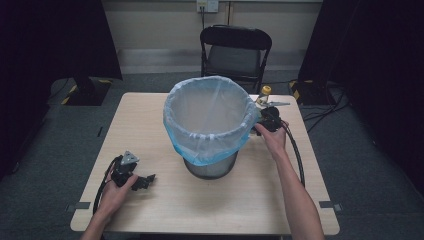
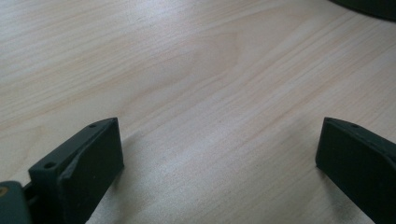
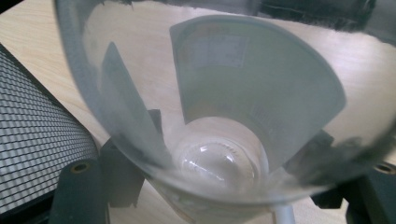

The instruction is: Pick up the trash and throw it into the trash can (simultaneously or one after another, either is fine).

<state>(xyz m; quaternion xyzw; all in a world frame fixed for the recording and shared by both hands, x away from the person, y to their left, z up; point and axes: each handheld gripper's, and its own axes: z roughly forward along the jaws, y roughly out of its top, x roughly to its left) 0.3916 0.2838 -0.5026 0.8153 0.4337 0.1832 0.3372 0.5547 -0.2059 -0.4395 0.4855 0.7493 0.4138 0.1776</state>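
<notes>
Right hand-held gripper [image 1: 262,119]: we see its jaws clamped on a clear plastic cup [image 3: 219,140], held beside the bin rim.
Left hand-held gripper [image 1: 145,181]: jaws wide apart, empty, resting on the counter [image 1: 150,120].
Handling: we judge the cup light, thin-walled, slippery; grip low on the wall, gently.
Clearance: lined mesh wastebasket [image 1: 210,125] close alongside; open counter lies right.

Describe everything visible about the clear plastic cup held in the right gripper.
The clear plastic cup is see-through and tapered, with a rounded glossy bottom and a pale label on its wall. It looks empty. It sits between the right gripper's black jaws, beside the mesh bin and above the wooden table.
</notes>
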